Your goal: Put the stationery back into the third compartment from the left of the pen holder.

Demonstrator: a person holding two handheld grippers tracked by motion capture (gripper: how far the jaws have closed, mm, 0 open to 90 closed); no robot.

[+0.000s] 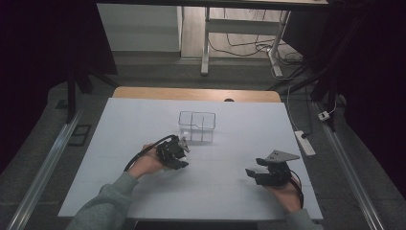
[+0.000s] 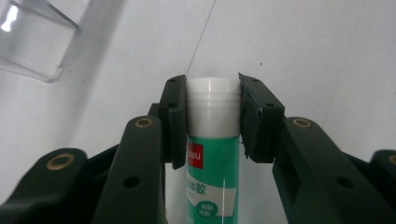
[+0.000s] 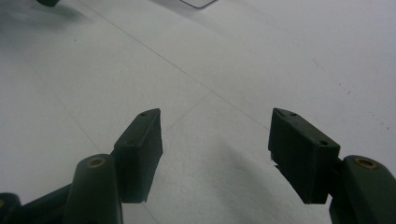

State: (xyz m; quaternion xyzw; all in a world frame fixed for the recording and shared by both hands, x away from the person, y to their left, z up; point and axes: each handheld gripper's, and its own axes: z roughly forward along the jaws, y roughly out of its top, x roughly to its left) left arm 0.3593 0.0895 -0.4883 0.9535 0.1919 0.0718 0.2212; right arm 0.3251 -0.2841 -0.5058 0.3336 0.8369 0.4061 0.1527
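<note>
On the white table [image 1: 143, 191] the left gripper [image 1: 183, 146] sits a little left of the middle, just on the near side of a clear plastic box [image 1: 197, 126] with dividers inside. In the left gripper view its two black jaws are clamped on a glue stick [image 2: 213, 154]: the pads press on both sides of the white cap, and the green tube with its label runs back down between the jaws toward the camera. The cap end points away over the bare table surface, and a corner of the clear box [image 2: 32, 42] shows at the upper left of that view, apart from the stick. In the high view a small white tip shows at the gripper's front, right beside the box's near left corner; whether it touches the box cannot be told.

The right gripper [image 1: 253, 173] rests low over the table toward the near right, well apart from the box and from the left gripper, with its grey three-cornered plate on top. In the right gripper view [image 3: 215, 149] its jaws stand wide apart with nothing between them, just plain table beneath.
</note>
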